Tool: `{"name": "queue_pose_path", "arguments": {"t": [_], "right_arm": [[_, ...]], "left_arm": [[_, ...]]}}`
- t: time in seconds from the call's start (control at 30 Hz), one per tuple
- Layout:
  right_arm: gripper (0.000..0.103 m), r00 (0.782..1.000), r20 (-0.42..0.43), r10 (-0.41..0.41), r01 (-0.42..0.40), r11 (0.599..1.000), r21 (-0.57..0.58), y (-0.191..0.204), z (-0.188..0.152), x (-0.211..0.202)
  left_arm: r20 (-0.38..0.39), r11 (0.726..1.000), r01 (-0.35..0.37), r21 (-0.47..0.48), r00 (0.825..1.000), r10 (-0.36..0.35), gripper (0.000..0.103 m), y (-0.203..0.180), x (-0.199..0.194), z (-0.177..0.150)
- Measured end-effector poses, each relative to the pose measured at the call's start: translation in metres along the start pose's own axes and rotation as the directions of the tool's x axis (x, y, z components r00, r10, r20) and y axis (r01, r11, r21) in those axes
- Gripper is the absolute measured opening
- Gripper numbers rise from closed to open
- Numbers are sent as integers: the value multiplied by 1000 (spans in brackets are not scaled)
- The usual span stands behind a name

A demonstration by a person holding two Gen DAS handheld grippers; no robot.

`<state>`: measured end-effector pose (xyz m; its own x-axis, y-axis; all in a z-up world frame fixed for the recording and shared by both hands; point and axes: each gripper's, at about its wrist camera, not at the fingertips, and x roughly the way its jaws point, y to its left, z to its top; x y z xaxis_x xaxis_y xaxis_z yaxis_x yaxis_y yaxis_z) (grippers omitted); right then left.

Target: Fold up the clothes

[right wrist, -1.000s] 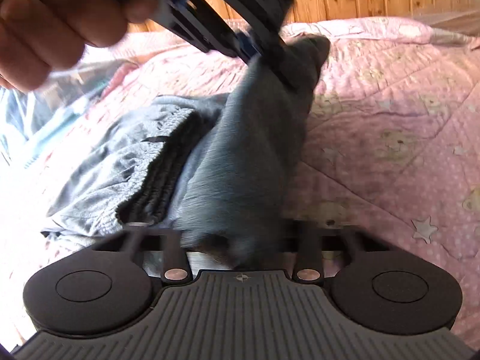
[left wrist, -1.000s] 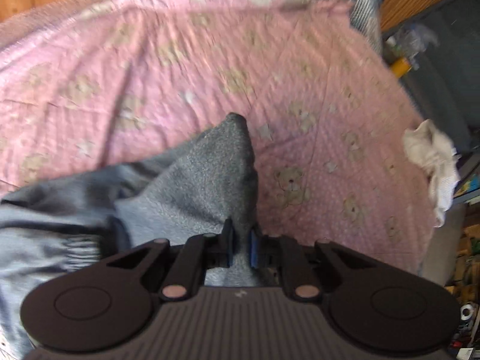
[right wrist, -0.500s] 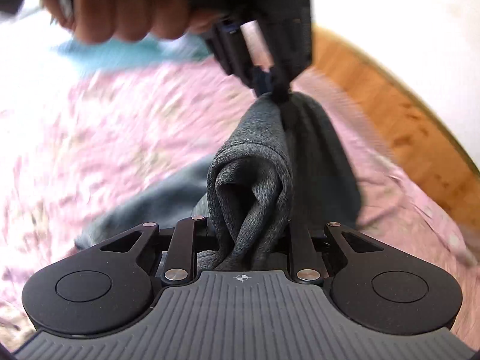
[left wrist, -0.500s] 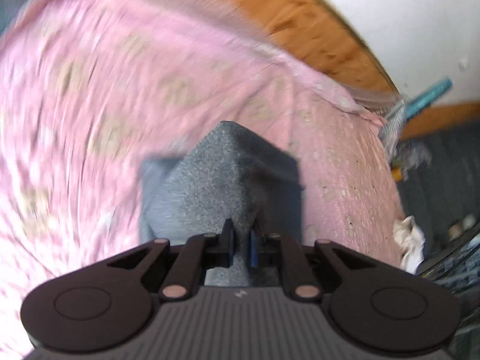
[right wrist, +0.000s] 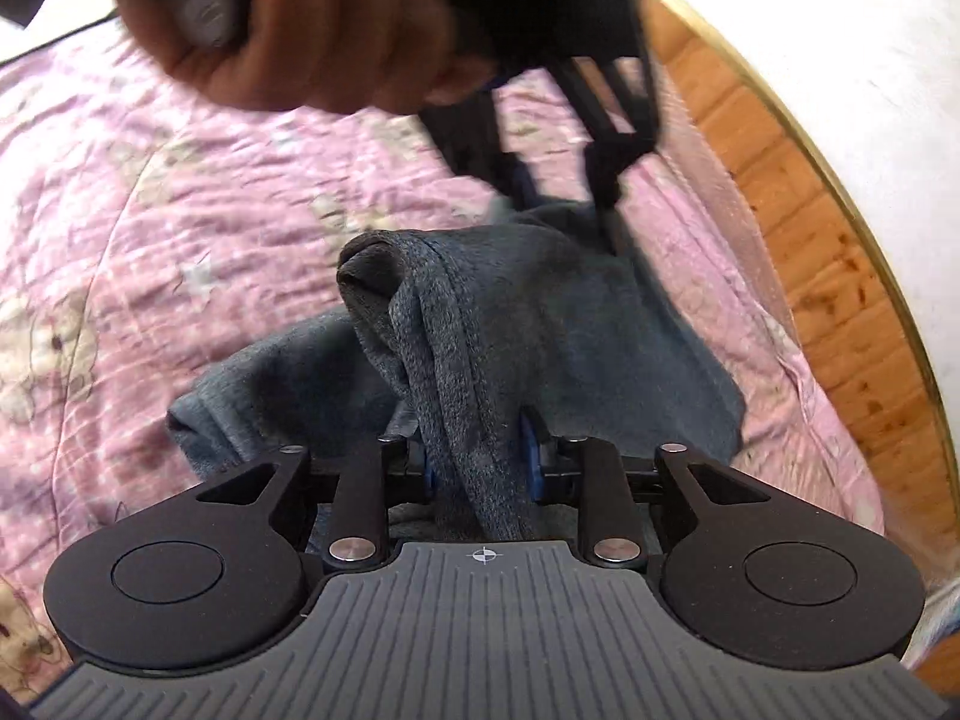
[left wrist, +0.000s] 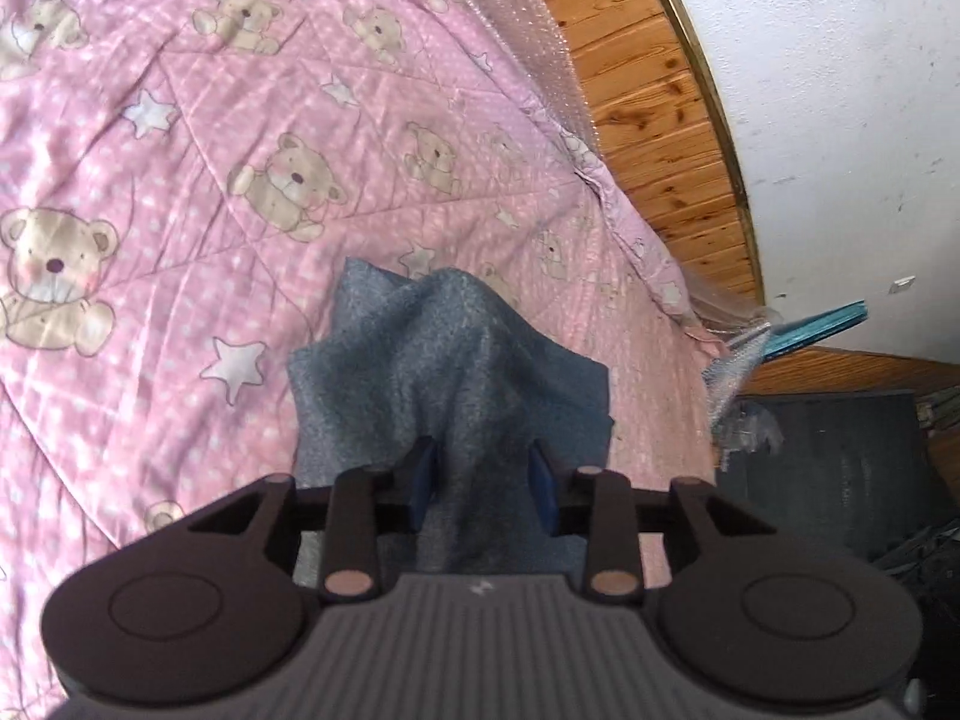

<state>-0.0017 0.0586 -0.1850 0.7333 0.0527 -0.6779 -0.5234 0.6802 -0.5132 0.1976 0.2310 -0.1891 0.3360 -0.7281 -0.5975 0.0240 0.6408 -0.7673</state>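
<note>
- Grey garment (left wrist: 444, 354) lies bunched on the bed's pink bear quilt (left wrist: 180, 180), near the wooden wall panel (left wrist: 654, 108).
- Left hand-held gripper (left wrist: 480, 483) stands partly parted, with grey cloth between its fingers.
- Right hand-held gripper (right wrist: 480, 465) pinches a thick fold of the garment.
- Person's hand (right wrist: 312, 42) holds the left tool above.

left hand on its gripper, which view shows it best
The right wrist view: the left hand fills the top of the frame, wrapped around the dark handle above the grey garment, though blurred. The left wrist view shows no hand, only its own fingers with the garment between them.
</note>
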Motion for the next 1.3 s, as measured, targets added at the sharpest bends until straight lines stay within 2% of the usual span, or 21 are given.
{"name": "queue_pose_path", "arguments": {"t": [0.03, 0.1, 0.13, 0.17, 0.23, 0.27, 0.3, 0.33, 0.43, 0.5, 0.6, 0.7, 0.8, 0.83, 0.87, 0.97, 1.0, 1.07, 1.13, 1.17, 1.3], "right_arm": [[17, 1000, 4, 2, -3, 1000, 29, -5, -2, -2], [15, 999, 38, -15, 13, 999, 48, -11, 0, -11], [14, 998, 61, -30, 26, 998, 51, -14, 1, -19], [14, 995, 85, -45, 40, 998, 54, -16, 3, -27], [14, 987, 136, -86, 79, 995, 55, -19, 4, -44], [14, 980, 163, -112, 105, 993, 50, -19, 4, -51], [14, 978, 174, -115, 109, 993, 45, -19, 4, -53], [14, 976, 183, -116, 110, 993, 39, -18, 4, -54], [14, 990, 132, -40, 42, 999, -13, -4, 5, -31], [14, 996, 93, 6, 0, 998, -64, 8, 3, -13], [20, 995, 82, 50, -43, 996, -82, 7, 0, -11], [43, 986, 100, 135, -131, 990, -42, 2, -1, -28], [46, 958, 136, 252, -262, 963, 60, -22, -7, -48], [46, 945, 155, 287, -305, 946, 110, -35, -10, -56], [47, 933, 180, 311, -342, 924, 173, -49, -13, -61], [55, 924, 224, 310, -381, 808, 449, -107, -37, -66], [57, 927, 216, 307, -375, 745, 552, -127, -49, -61], [59, 923, 159, 350, -348, 585, 733, -150, -80, -28], [59, 869, 159, 468, -364, 387, 847, -155, -113, 8], [59, 856, 182, 485, -366, 319, 874, -153, -126, 17], [59, 836, 264, 482, -393, 188, 900, -161, -148, 24]], "left_arm": [[0, 1000, -17, 2, 1000, 17, 32, -2, 4, 1], [-19, 1000, 0, 6, 1000, 0, 21, -10, 8, 0], [-18, 999, 36, 24, 999, -36, 10, -20, 8, 0], [-13, 992, 119, 31, 993, -118, 10, -32, 2, 1], [-3, 952, 298, 71, 954, -299, 10, -60, -18, 3], [-2, 923, 363, 130, 931, -366, 10, -73, -31, 2], [-3, 907, 390, 157, 919, -394, 10, -74, -37, 0], [0, 911, 387, 139, 920, -391, 10, -61, -38, 0], [12, 965, 253, -63, 967, -253, 10, 13, -14, 0], [10, 969, 196, -152, 980, -197, 9, 46, -4, -5], [15, 971, 173, -166, 985, -173, 14, 55, -4, -14], [37, 986, 109, -123, 994, -105, 25, 46, -17, -18], [40, 995, 75, -72, 997, -72, 32, 32, -32, -27], [31, 996, 70, -53, 997, -69, 38, 26, -38, -35], [21, 997, 66, -34, 998, -66, 47, 21, -43, -44], [0, 999, 37, 16, 999, -37, 48, 7, -52, -70], [0, 999, 20, 33, 1000, -20, 46, 3, -53, -79], [2, 997, -50, 52, 999, 50, 13, 3, -52, -93], [2, 996, -87, 22, 996, 87, 13, 14, -52, -102], [2, 995, -101, 9, 995, 101, 13, 17, -51, -104], [34, 989, -148, -17, 988, 148, 23, 15, -58, -109]]}}
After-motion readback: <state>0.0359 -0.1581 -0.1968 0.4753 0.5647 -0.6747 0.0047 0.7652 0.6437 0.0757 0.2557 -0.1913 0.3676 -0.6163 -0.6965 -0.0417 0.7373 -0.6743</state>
